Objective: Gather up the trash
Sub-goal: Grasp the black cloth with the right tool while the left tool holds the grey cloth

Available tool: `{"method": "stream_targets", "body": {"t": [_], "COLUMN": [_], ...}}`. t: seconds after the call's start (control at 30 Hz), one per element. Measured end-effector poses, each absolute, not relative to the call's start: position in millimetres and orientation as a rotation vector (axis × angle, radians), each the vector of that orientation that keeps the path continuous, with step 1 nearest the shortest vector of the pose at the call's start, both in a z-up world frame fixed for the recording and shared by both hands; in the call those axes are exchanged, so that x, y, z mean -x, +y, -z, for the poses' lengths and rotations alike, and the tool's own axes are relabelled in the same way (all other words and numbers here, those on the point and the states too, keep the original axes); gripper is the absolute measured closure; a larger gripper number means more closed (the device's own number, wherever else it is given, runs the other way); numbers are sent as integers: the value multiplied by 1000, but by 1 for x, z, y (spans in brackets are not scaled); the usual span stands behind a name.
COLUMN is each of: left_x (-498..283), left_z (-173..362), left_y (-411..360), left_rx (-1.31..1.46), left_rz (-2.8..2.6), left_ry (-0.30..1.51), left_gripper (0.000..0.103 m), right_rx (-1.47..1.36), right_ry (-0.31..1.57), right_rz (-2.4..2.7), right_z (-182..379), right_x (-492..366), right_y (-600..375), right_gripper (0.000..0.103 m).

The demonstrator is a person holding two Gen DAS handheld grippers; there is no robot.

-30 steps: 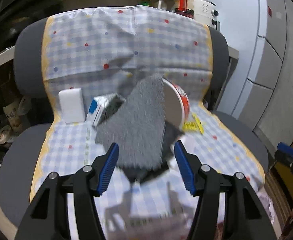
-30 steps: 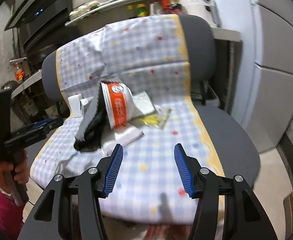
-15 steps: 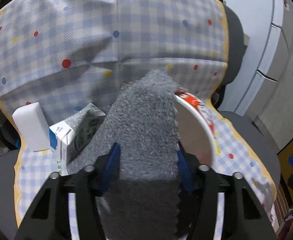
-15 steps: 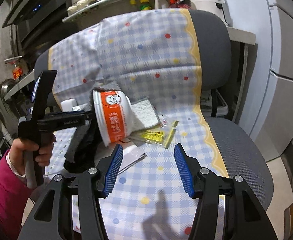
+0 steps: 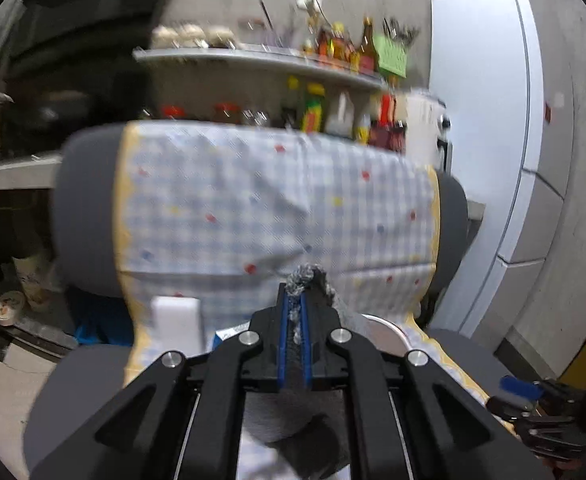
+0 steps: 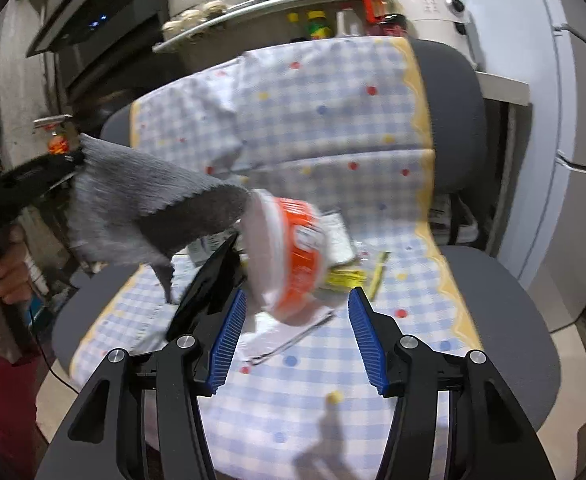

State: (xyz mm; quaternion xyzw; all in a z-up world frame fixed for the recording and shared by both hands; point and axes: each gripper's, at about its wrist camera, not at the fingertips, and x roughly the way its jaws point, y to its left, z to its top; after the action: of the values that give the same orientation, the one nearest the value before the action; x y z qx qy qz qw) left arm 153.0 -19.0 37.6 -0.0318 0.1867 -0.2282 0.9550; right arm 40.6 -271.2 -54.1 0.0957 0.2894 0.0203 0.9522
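My left gripper (image 5: 294, 300) is shut on a grey fuzzy cloth (image 5: 301, 278), which hangs below its blue pads. The right wrist view shows that gripper (image 6: 73, 160) at the left in a person's hand (image 6: 1, 264), with the cloth (image 6: 133, 200) lifted and stretched toward an orange-and-white paper bowl (image 6: 293, 256). The bowl lies on its side on the checked chair cover (image 6: 333, 400). My right gripper (image 6: 297, 304) is open just in front of the bowl, pads not touching it. A yellow wrapper (image 6: 349, 276), a white paper sachet (image 6: 289, 332) and a black sheet (image 6: 209, 280) lie around the bowl.
A white block (image 5: 175, 320) and a blue-and-white carton (image 5: 229, 334) sit at the seat's back left. Behind the grey chair (image 5: 85, 216) runs a shelf of bottles (image 5: 333, 52). A white appliance (image 6: 433, 4) and pale cabinets (image 5: 493, 160) stand at the right.
My left gripper closed on the grey cloth and rose with it, pulling it up and left off the bowl. My right gripper moved closer to the bowl and stayed open.
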Motion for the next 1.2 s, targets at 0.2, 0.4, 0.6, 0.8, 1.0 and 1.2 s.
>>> {"method": "stream_targets", "body": {"t": [0.2, 0.4, 0.6, 0.8, 1.0, 1.2], "left_x": [-118, -128, -138, -144, -144, -146], "left_z": [-18, 42, 78, 109, 114, 113], "left_y": [15, 32, 40, 49, 55, 54], "left_rx": [43, 65, 80, 86, 89, 89], "left_rz": [343, 303, 303, 286, 284, 291], "left_ry": [408, 568, 647, 739, 753, 745], "left_gripper": [100, 100, 100, 100, 100, 99], "right_rx": [-216, -306, -408, -509, -574, -602], "right_ry": [639, 684, 775, 801, 766, 750], "right_rz": [-156, -201, -228, -225, -259, -205], "right_z": [67, 98, 135, 159, 155, 147], "right_x": [-54, -85, -119, -151, -166, -174], "right_y": [-233, -208, -196, -198, -199, -201], "right_gripper": [44, 34, 34, 38, 39, 35]}}
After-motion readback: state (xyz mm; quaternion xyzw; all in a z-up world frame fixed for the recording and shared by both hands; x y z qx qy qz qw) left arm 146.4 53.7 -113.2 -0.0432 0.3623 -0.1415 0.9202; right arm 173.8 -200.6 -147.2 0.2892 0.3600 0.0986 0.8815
